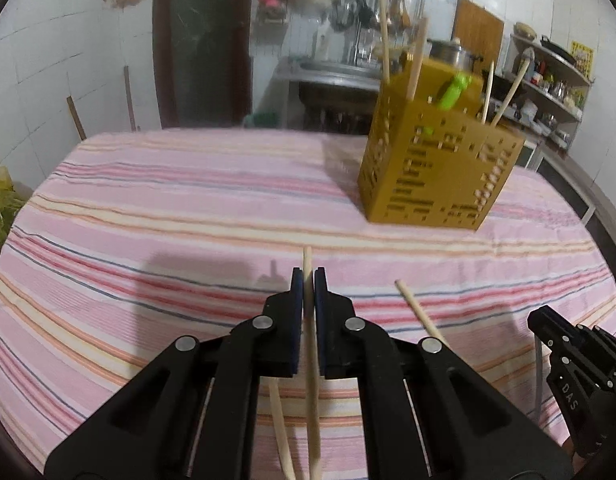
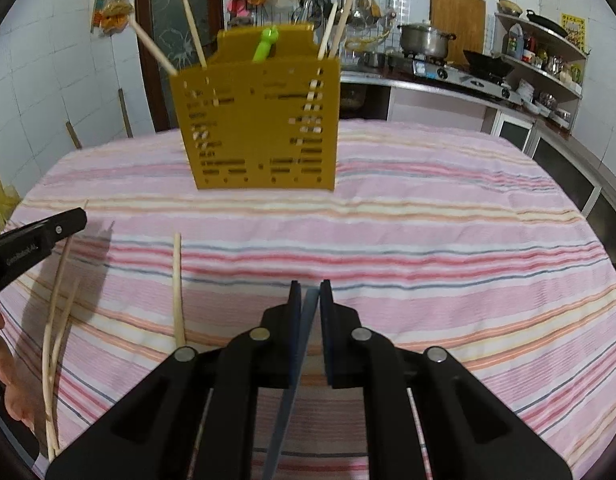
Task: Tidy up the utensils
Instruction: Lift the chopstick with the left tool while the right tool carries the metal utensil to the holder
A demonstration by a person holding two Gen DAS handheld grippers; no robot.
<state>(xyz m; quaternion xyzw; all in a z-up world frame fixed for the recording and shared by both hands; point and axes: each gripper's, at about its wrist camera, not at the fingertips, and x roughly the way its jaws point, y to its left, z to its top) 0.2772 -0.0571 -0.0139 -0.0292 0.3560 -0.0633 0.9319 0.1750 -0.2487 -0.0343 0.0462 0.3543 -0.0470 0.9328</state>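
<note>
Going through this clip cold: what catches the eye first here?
The mustard-yellow perforated utensil holder stands on the far part of the pink striped tablecloth, with chopsticks and a green handle sticking out. Up close, the left gripper pinches a wooden chopstick and the right gripper clamps a thin grey-blue strip.
</note>
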